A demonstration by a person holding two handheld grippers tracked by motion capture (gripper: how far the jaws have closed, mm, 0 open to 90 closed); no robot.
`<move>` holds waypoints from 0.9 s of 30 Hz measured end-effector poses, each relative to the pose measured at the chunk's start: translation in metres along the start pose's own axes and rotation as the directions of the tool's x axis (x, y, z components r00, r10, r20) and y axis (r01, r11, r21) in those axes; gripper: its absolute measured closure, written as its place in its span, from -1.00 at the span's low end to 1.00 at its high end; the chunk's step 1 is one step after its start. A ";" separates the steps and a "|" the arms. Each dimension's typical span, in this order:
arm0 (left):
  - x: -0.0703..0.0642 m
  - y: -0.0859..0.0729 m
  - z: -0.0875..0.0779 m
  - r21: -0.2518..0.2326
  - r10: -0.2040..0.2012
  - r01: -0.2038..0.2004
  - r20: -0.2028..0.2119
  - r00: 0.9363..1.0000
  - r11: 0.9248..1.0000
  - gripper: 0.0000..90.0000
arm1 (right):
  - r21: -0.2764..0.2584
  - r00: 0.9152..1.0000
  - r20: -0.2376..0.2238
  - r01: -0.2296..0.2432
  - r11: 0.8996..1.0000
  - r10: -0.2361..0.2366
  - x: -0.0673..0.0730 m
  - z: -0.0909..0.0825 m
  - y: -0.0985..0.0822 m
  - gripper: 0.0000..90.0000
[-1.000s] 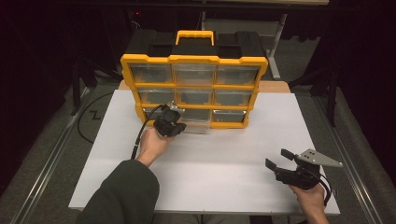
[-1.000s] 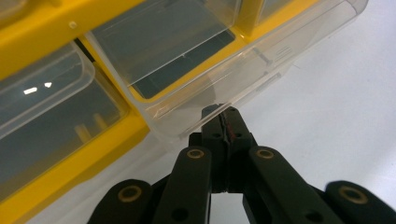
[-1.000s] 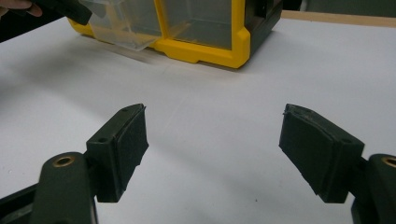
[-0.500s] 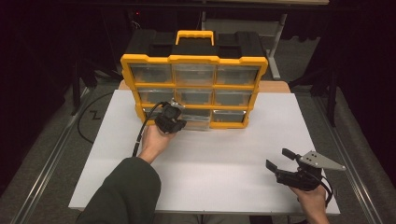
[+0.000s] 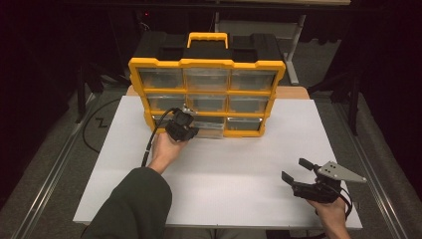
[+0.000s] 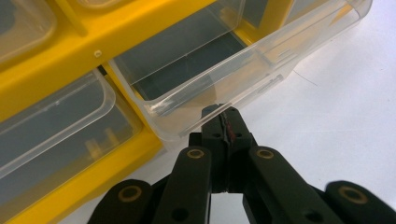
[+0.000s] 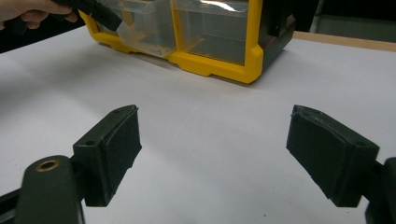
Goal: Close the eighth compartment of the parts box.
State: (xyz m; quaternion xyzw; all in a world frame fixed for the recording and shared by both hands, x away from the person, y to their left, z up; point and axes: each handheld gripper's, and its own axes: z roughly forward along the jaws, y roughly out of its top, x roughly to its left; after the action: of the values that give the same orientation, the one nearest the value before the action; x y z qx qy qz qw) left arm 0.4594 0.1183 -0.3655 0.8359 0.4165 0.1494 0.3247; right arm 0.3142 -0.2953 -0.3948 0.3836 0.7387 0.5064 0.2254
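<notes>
Left tool [image 6: 223, 123] pinches the clear, thin-walled plastic drawer [image 6: 219, 70].

closed left gripper [image 6: 227, 122] at clear drawer [image 6: 243, 70]

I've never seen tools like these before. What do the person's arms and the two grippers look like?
Both grippers are black with two padded jaws and brass-coloured pivot rivets. The left gripper trails a black cable; the right gripper carries a grey three-cornered plate. The left arm wears a dark olive sleeve.

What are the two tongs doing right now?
Left tongs: shut, pinching the front lip of the clear drawer.
Right tongs: open, holding nothing, just opened wider.
</notes>
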 end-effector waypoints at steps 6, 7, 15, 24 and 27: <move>0.001 0.003 0.002 0.000 -0.004 0.004 -0.007 1.000 1.000 0.99 | 0.006 1.000 0.002 -0.009 1.000 0.009 0.000 0.000 0.000 -0.58; 0.002 0.003 0.002 0.005 0.001 0.000 -0.010 1.000 1.000 0.99 | 0.007 1.000 0.004 -0.012 1.000 0.012 0.000 0.001 0.000 -0.58; 0.003 0.007 0.005 -0.006 -0.012 0.012 -0.023 1.000 1.000 0.99 | 0.013 1.000 -0.004 -0.017 1.000 0.017 0.001 0.002 0.000 -0.58; 0.005 0.010 0.008 -0.003 -0.021 0.021 -0.041 0.999 1.000 0.99 | 0.014 1.000 -0.002 -0.022 1.000 0.022 0.001 0.002 0.000 -0.58; 0.006 0.010 0.009 -0.011 -0.025 0.024 -0.044 0.999 1.000 0.99 | 0.013 1.000 -0.003 -0.023 1.000 0.023 0.001 0.002 0.000 -0.58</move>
State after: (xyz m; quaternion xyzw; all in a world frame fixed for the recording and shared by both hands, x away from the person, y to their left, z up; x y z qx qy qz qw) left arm 0.4733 0.1149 -0.3657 0.8256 0.4329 0.1658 0.3217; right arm 0.3152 -0.2932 -0.3953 0.3928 0.7379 0.5045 0.2160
